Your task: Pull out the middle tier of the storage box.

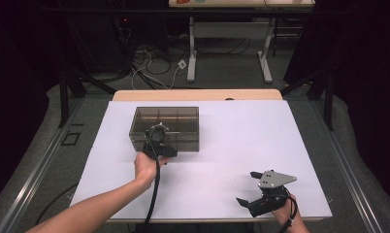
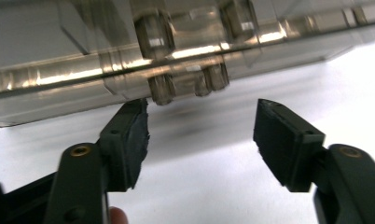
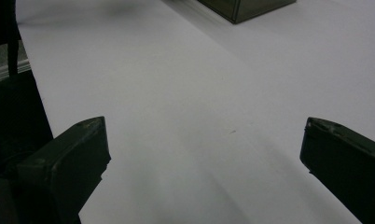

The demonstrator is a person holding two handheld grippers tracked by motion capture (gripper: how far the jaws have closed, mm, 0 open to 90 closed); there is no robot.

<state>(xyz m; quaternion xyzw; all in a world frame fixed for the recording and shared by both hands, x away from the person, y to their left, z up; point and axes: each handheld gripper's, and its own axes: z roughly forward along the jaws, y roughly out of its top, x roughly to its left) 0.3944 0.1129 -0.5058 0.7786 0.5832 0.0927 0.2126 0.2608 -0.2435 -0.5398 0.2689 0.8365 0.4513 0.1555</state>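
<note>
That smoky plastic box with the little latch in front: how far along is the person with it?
Early, it seems. Done: the left tongs have been brought up to the box, right at its front latch. In hand: those jaws stand apart just below the latch, gripping nothing. Left: the lid looks closed, so working the latch and opening it probably remain. The right tongs wait open over the white table.

bare forearms, black two-jaw grippers

the left gripper is black with a thick black cable trailing back; brass-coloured screws sit in its jaw arms. the right gripper is black too, topped by a grey three-cornered plate with small holes. no sleeves show.
</note>
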